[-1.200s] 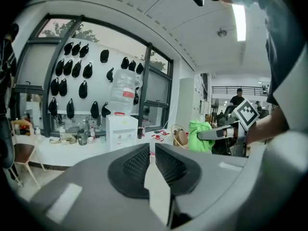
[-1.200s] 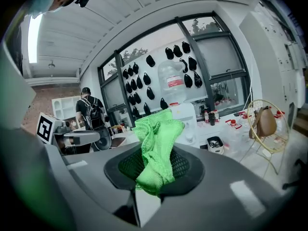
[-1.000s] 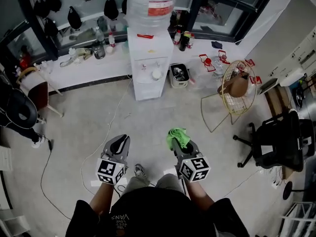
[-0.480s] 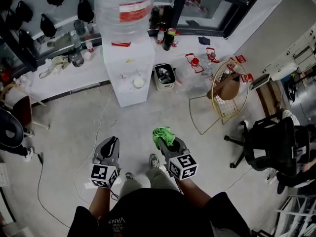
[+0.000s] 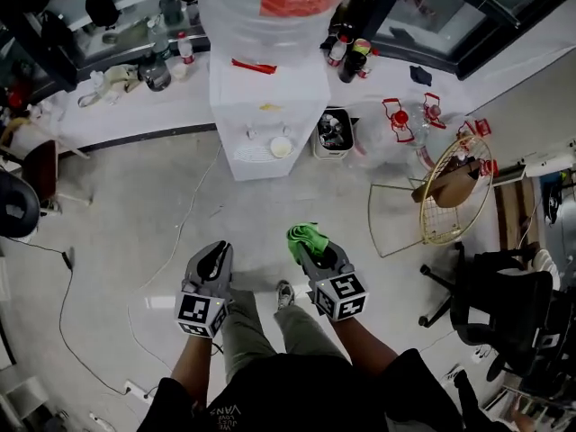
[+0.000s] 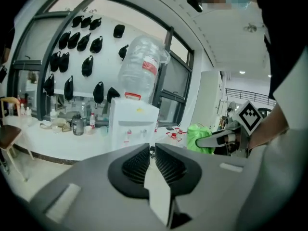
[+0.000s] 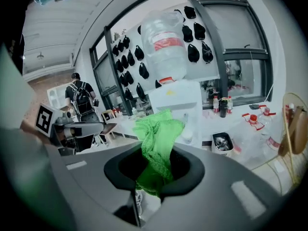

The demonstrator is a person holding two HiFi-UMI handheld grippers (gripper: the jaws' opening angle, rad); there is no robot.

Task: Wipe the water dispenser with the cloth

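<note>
The white water dispenser stands against the window ledge with a large clear bottle on top; it also shows ahead in the left gripper view as the dispenser and in the right gripper view as the dispenser. My right gripper is shut on a bright green cloth, which bunches out of the jaws as the cloth. My left gripper is shut and holds nothing. Both grippers hang over the floor, well short of the dispenser.
A small bin sits right of the dispenser. A gold wire chair and a black office chair stand at the right. A cable runs across the floor. Bottles and clutter line the white ledge. A person with a backpack stands far off.
The view has closed in on the dispenser, which now looms larger at the top. Both grippers stay low in front of me, the right one still shut on the cloth.
</note>
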